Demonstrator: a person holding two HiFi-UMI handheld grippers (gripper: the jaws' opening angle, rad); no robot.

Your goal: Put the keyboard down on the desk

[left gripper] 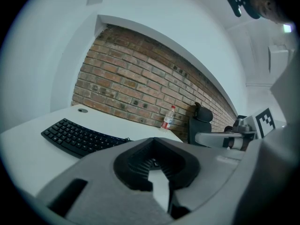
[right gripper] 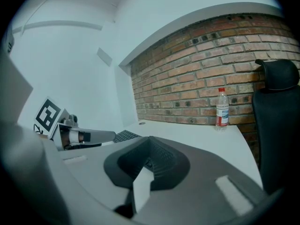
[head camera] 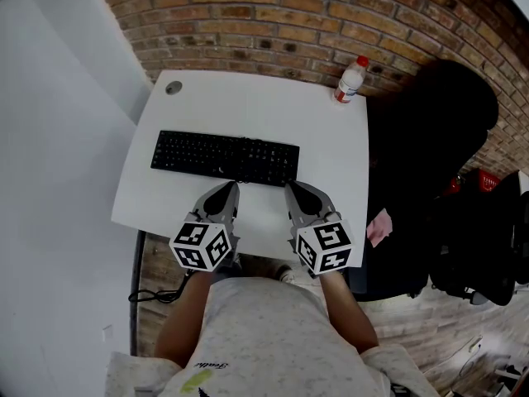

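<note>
A round cable hole (head camera: pixel 173 88) sits at the upper left of the white desk (head camera: pixel 331 155). The black keyboard (head camera: pixel 225 157) lies flat on the desk, left of centre in the head view. Close below its near edge are the left gripper (head camera: pixel 230 190) and the right gripper (head camera: pixel 293 191). Each has its jaws together with nothing between them. A bottle (head camera: pixel 350 80) stands at the desk's upper right corner, and a black chair (head camera: pixel 438 139) is to its right.
</note>
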